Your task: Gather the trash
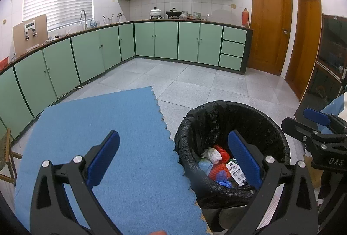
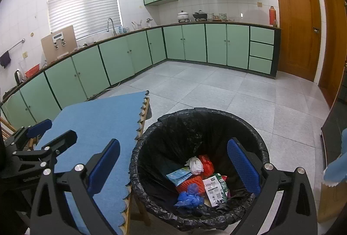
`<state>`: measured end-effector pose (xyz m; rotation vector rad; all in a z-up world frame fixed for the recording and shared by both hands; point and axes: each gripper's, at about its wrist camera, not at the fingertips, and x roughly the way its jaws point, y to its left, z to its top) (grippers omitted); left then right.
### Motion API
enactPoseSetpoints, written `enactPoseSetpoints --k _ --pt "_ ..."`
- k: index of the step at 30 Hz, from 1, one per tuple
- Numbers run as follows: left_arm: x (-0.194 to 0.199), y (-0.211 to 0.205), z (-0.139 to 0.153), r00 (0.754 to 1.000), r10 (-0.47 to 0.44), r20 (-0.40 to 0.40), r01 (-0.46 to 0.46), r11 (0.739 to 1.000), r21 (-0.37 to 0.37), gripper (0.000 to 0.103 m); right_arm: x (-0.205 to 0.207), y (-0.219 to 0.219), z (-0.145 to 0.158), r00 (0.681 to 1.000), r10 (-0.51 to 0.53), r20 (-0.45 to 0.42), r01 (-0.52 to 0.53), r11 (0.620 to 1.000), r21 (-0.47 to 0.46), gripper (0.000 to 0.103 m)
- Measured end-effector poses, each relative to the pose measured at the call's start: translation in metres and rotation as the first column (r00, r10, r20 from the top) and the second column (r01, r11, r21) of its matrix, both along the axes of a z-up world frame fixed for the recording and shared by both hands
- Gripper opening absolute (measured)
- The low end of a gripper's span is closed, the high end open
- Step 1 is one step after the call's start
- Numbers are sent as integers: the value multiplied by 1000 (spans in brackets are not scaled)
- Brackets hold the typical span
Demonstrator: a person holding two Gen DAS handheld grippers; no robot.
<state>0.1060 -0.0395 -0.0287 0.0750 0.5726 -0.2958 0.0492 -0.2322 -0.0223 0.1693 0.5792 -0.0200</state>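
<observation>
Blue felt cloth point(image 1: 104, 144) is spread over the table, whose right edge is met by the black-lined trash bin point(image 2: 238, 124). Inside the bin, an orange net point(image 2: 190, 184), white wad point(image 2: 196, 164) and blue glove point(image 2: 189, 196) are piled. The left gripper point(image 1: 173, 159) and right gripper point(image 2: 173, 165) are held wide, empty.

Both views are evenly bright, lit mostly by daylight through the blinds of the window point(image 2: 83, 4), which are washed nearly white. The floor tiles point(image 2: 249, 92) carry a soft sheen far ahead of the fingers. Fisheye bending curves the counter line point(image 1: 65, 36) and the doors point(image 1: 271, 22), and black vignette fills every corner. Focus is sharp throughout; only the black liner of the bin point(image 2: 195, 124), just ahead of the right tool, swallows detail in shadow
</observation>
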Motion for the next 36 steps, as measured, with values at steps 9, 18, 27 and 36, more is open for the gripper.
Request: enactPoseSetpoints --k 9,18,27,36 --pt "-1 1 1 1000 2 1 -2 1000 1 97 0 -1 0 1000 0 -2 0 1000 -2 97" --pt "-1 1 1 1000 1 0 -1 1000 2 97 0 -1 0 1000 0 -2 0 1000 -4 97" --pt "-1 2 0 1000 3 -1 -3 1000 1 97 0 -1 0 1000 -1 -3 1 1000 -4 97" --pt "-1 2 -1 1000 6 -5 -6 1000 2 97 0 -1 0 1000 0 -3 0 1000 -4 97"
